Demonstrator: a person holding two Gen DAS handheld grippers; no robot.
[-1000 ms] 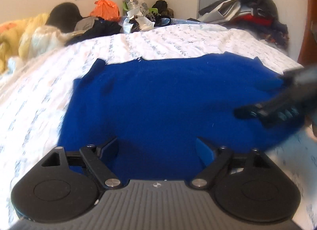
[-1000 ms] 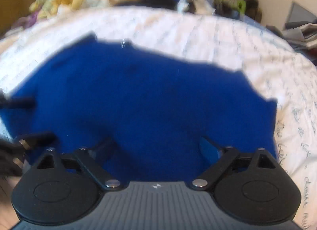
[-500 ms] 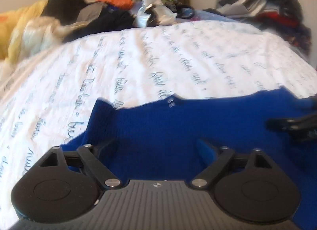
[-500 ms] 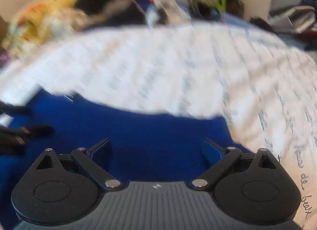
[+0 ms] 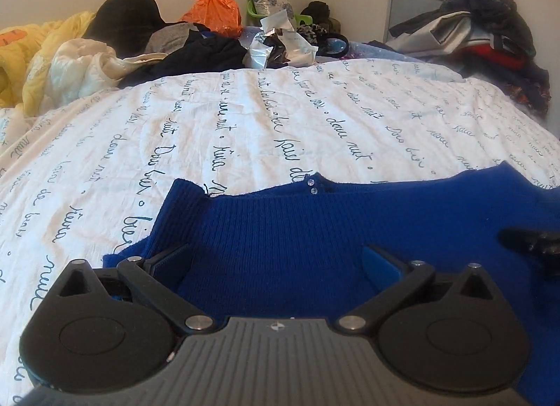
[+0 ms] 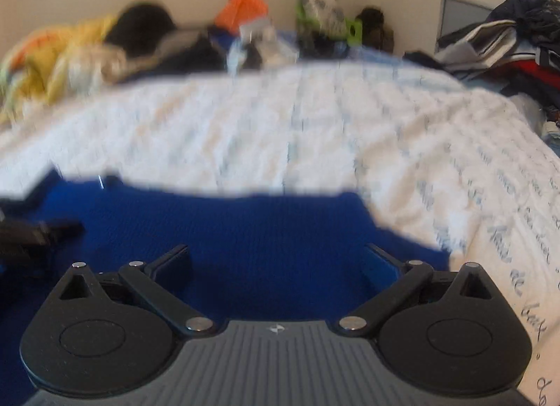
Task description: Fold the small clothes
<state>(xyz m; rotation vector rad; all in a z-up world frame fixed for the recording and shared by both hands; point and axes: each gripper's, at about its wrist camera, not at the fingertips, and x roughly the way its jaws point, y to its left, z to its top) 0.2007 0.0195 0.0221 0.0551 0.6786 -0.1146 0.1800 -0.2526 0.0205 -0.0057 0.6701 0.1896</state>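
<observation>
A blue knit sweater lies flat on the white bed sheet, with two small buttons at its far edge. My left gripper is open, low over the sweater's near left part, its fingers apart with blue cloth between them. The sweater also shows in the blurred right wrist view. My right gripper is open over the sweater's near right part. Each gripper's tip shows at the edge of the other's view, the right one and the left one.
The sheet has dark script print. Piled clothes and bags lie along the bed's far edge: a yellow quilt, an orange bag, dark garments. A heap of clothes stands at the right by the wall.
Both grippers have pulled back toward the near edge and lowered. The sweater now fills less of each view, with more sheet beyond it. Both grippers stay open.
</observation>
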